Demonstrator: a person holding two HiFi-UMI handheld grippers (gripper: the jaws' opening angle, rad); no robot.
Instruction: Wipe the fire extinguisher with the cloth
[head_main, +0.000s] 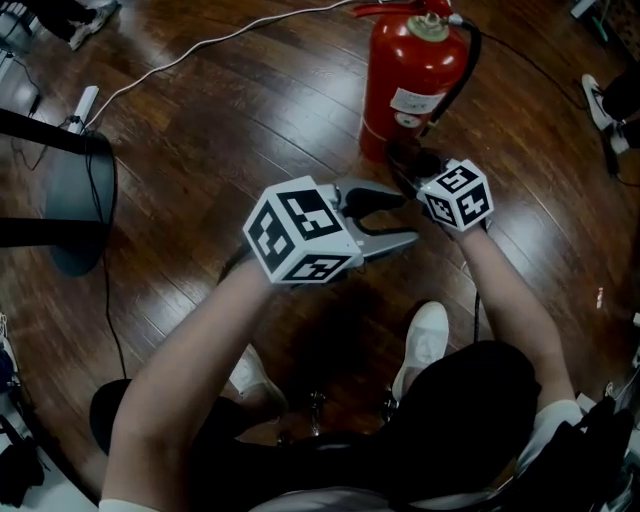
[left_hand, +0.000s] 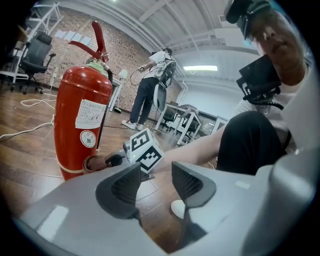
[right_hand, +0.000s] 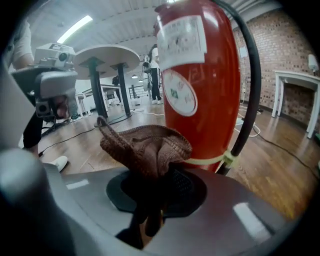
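A red fire extinguisher (head_main: 412, 75) with a black hose stands upright on the wooden floor. In the right gripper view the extinguisher (right_hand: 200, 80) fills the frame just beyond my jaws. My right gripper (head_main: 412, 160) is shut on a brown knitted cloth (right_hand: 145, 145), and the cloth sits close against the lower body of the cylinder. The cloth (left_hand: 97, 162) also shows at the extinguisher's base (left_hand: 82, 125) in the left gripper view. My left gripper (head_main: 405, 220) is open and holds nothing, to the left of the right one and a little back from the extinguisher.
A white cable (head_main: 200, 50) runs across the floor at the back left. A dark chair base (head_main: 75, 200) stands at the left. The person's white shoes (head_main: 425, 340) are below the grippers. Another person (left_hand: 150, 85) and tables stand far behind.
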